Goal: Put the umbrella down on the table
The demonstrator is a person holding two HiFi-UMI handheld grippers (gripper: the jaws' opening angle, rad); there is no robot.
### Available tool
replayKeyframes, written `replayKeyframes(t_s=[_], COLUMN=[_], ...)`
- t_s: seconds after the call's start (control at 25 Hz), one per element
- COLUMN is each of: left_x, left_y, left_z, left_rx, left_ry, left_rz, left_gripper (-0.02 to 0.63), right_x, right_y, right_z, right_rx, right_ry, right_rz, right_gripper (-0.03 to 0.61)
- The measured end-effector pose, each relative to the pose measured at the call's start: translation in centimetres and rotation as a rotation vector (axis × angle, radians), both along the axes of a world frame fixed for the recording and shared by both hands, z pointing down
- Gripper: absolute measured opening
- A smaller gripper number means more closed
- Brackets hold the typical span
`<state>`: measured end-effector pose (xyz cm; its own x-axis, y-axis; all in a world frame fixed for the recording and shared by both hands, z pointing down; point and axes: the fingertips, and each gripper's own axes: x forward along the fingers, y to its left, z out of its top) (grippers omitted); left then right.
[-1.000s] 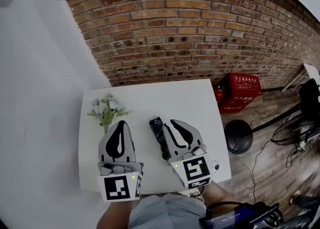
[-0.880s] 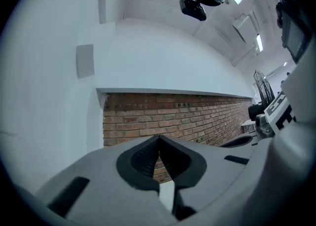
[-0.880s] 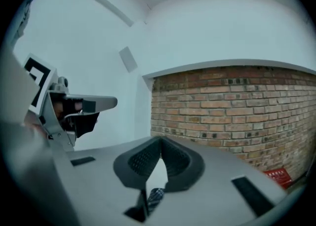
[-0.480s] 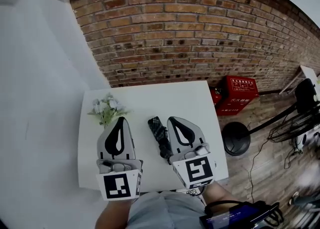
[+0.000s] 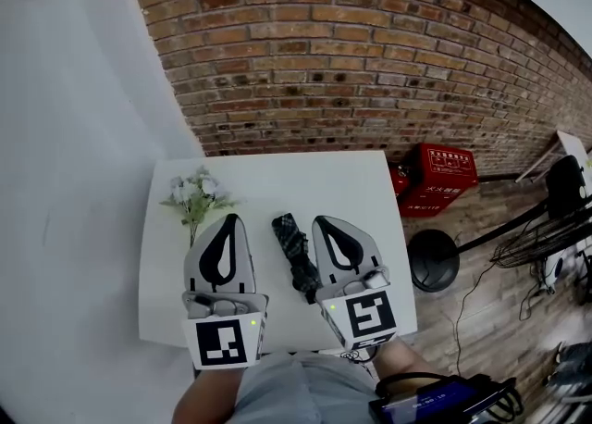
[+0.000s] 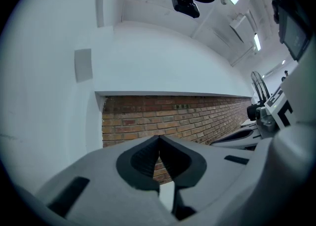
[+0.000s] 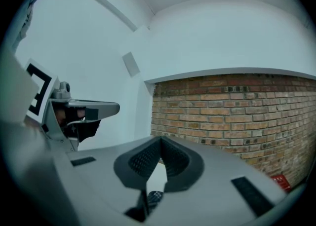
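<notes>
folded umbrella (image 5: 296,251) lies near-to-far on the table (image 5: 305,181), just left of the right tool (image 5: 328,223), jaws together, empty; left tool (image 5: 228,220), likewise closed, sits farther.

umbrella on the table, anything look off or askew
Nothing stands out. The folded umbrella lies flat on the white table, slightly slanted, between the left claw and the right claw. Both claws are shut and neither grips it.

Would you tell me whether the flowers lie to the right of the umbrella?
No, the flowers lie at the left edge of the table, left of the umbrella.
</notes>
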<state>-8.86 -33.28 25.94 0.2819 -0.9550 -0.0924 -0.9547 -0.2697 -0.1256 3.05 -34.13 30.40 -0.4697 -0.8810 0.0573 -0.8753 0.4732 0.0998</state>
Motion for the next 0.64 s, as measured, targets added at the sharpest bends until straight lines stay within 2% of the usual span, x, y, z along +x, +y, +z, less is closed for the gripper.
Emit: replayKeyframes(t_s=[0.64], left_x=[0.2], left_y=[-0.46], left_z=[0.64], left_rx=[-0.019], left_ry=[-0.008], left_rz=[-0.011], left_gripper=[0.008], right_x=[-0.48], right_y=[-0.4], right_z=[0.66], right_rx=[-0.017], right_ry=[-0.006], right_rz=[-0.039], right_gripper=[0.005])
